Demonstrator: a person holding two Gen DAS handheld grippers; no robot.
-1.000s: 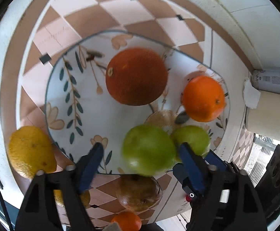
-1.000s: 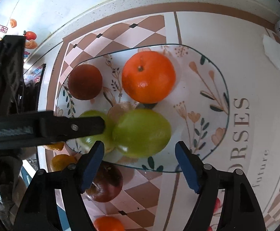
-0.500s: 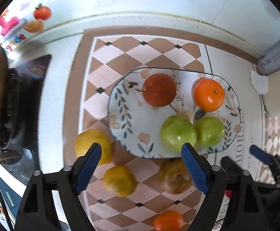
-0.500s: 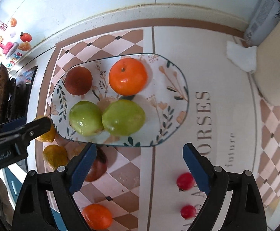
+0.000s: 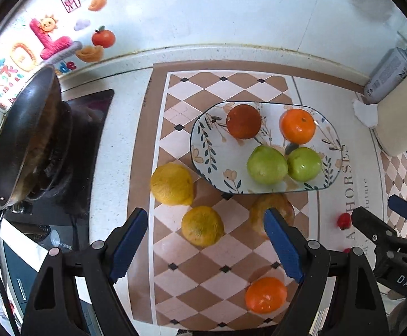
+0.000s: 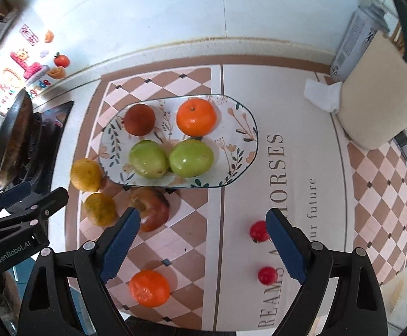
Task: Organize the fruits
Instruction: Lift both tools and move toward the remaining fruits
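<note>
Fruits sat partly gathered on the oval plate (image 5: 203,151), our landmark throughout. From the left wrist view, we saw four on it: a dark red orange (image 5: 243,121) and a bright orange (image 5: 298,126) at the far side, two green apples (image 5: 267,164) touching each other at the near side. Just off the plate's left end lay a lemon (image 5: 172,184), near it a yellowish citrus (image 5: 202,226), and against the plate's near rim a brownish fruit (image 5: 270,212) half hidden by a blue pad. A loose orange (image 5: 265,294) lay well nearer to us than the plate. Our left gripper (image 5: 206,245) hung above the checked mat with its jaws wide apart and nothing between them, which we judged suited a reach for the yellowish citrus.

From the right wrist view, the plate (image 6: 245,128) showed the same four fruits, its right end bare, so we judged room remained there. A bruised red apple (image 6: 152,210) lay close to the plate's near rim, and two small red fruits (image 6: 259,231) lay on the tabletop mat, well to the near right of the plate. Our right gripper (image 6: 203,245) likewise held its jaws spread and empty, near those small fruits.
</note>
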